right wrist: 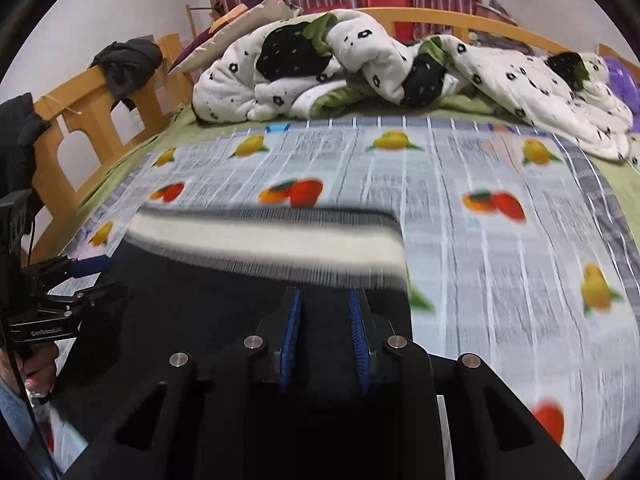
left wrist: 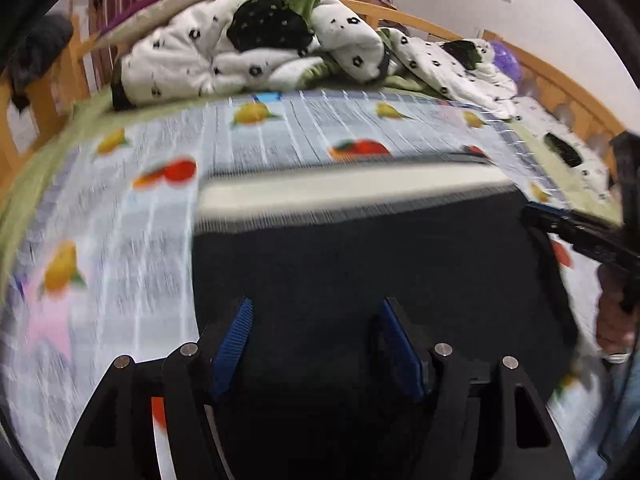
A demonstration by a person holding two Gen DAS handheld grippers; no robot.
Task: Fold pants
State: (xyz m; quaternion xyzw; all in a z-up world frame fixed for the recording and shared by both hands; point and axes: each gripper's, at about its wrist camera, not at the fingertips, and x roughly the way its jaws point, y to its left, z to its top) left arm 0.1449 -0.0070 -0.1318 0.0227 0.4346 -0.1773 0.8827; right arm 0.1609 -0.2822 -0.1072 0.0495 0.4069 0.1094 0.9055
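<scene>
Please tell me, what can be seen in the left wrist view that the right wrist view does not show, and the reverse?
Only the left wrist view shows the right gripper from the side, entering at the picture's right edge over the pants' edge, with the hand that holds it.

Only the right wrist view shows the left gripper from the side, at the picture's left edge, and a dark garment hung on the wooden bed frame.

Both show the dark pants with their pale waistband, the fruit-print sheet and the crumpled white quilt.

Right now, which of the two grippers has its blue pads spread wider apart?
The left gripper: a broad gap shows between its pads over the dark pants. The right gripper stands much narrower.
</scene>
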